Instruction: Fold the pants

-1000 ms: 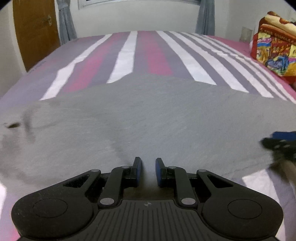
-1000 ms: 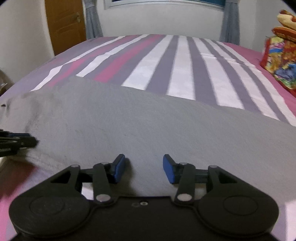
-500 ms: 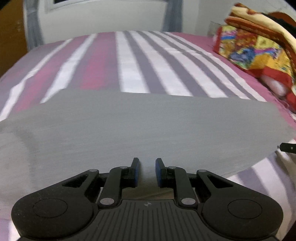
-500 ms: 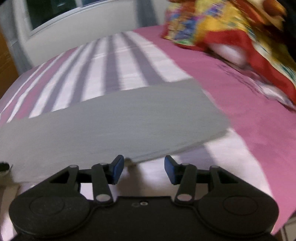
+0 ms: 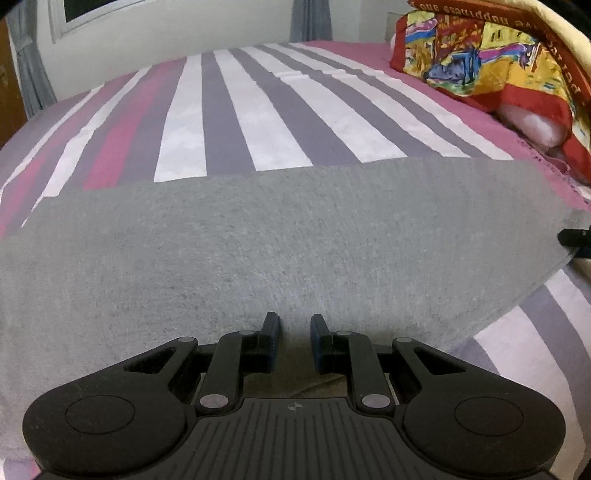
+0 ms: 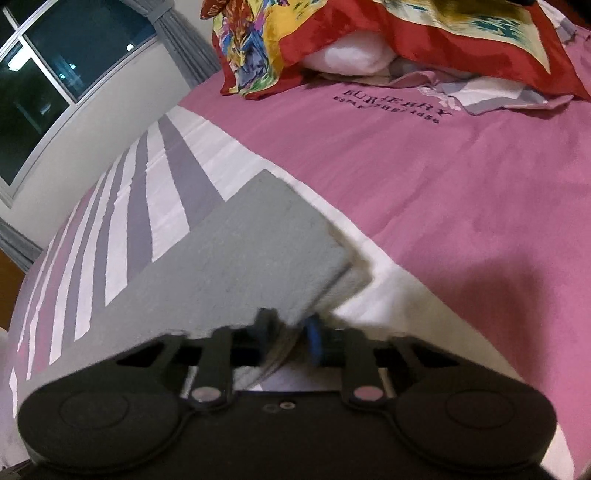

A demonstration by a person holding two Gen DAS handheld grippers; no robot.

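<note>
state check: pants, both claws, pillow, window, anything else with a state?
gray pants: folded flat on the bed, edges stacked in layers at the right end
left claw: shut on the near edge of the pants
right claw: shut on the pants' layered corner, blurred
striped bedsheet: spread flat
colorful pillow: lying at the head of the bed
window: closed, dark outside

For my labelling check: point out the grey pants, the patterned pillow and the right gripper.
grey pants [image 5: 280, 236], left wrist view, middle of the flat cloth.
patterned pillow [image 5: 480, 62], left wrist view, printed cover.
right gripper [image 6: 288, 332], right wrist view, between its fingertips.
</note>
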